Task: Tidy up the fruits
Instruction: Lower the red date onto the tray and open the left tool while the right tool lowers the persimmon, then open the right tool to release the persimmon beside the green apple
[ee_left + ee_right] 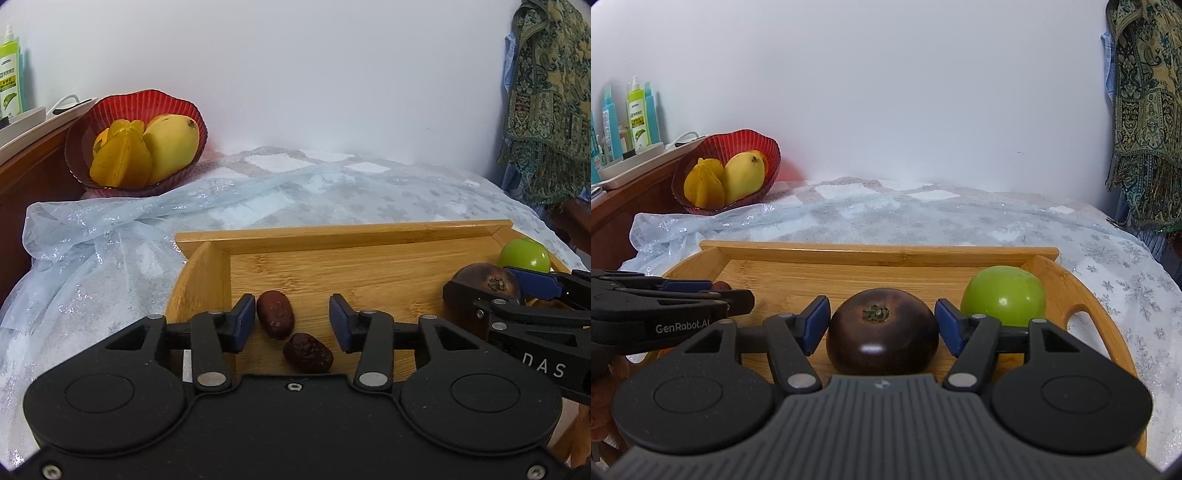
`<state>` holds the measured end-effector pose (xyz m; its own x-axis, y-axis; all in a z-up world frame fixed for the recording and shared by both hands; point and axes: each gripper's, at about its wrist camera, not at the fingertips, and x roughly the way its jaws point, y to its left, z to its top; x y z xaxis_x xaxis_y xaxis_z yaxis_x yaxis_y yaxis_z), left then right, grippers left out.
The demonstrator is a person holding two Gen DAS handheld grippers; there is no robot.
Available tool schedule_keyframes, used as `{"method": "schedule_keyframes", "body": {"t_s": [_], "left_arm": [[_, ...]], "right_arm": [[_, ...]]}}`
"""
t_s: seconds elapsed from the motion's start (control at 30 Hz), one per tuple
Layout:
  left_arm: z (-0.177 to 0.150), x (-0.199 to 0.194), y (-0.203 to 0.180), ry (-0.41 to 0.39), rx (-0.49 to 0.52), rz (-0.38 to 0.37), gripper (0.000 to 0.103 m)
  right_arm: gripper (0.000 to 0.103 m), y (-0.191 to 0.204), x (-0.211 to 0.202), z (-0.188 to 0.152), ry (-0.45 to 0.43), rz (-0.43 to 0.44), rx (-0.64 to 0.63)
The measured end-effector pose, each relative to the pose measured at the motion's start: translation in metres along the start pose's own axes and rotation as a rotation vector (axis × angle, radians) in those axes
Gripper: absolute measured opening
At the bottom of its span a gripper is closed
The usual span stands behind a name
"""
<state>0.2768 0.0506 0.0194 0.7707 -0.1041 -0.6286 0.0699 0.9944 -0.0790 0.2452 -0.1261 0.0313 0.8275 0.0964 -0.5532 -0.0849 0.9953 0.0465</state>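
Wooden tray (207, 280) sits on a counter (923, 218) draped in pale, sparkly cloth, white wall behind.

Left tool (291, 319): jaws partly apart, pressing on nothing. Two dark red dates lie on the tray floor. The first date (275, 314) is in the gap, just beside the left pad, perhaps brushing it; contact cannot be told. The second date (307, 352) lies nearer the tool body, touching or almost touching the first.

Right tool (882, 325): jaws spread wide around a dark purple round fruit (882, 332) with a dried stem cap on top. The fruit rests on the tray. A thin gap shows at the left pad; the right pad looks close to the skin or just on it. No clear squeeze seen, so noted as not gripping.

Green round fruit (1004, 295) sits on the tray just to the right of the dark one, near the tray's cut-out handle.

Both tools are over the same tray, left tool at the left end, right tool toward the right end.

Far left corner of the counter: red ribbed bowl (110, 107), tilted, holding a yellow mango (173, 146) and a starfruit (122, 155). Beyond it a white tray with bottles (635, 118). A patterned scarf (1145, 110) hangs at the right edge.
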Motion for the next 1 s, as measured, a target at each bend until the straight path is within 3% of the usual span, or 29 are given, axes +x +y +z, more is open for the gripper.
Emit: {"method": "schedule_keyframes", "body": {"t_s": [0.27,0.63,1.0], "left_arm": [[-0.001,-0.005,0.006,0.002,-0.031,-0.006,0.045],[-0.002,-0.03,0.0,-0.048,-0.02,-0.024,0.059],[-0.008,-0.056,0.003,-0.086,-0.05,-0.009,0.075]], "right_arm": [[0.075,0.0,-0.004,0.001,-0.007,-0.003,0.01],[0.077,-0.001,-0.026,0.002,-0.067,-0.006,-0.002],[0.087,-0.009,-0.045,0.003,-0.126,-0.036,-0.005]]}}
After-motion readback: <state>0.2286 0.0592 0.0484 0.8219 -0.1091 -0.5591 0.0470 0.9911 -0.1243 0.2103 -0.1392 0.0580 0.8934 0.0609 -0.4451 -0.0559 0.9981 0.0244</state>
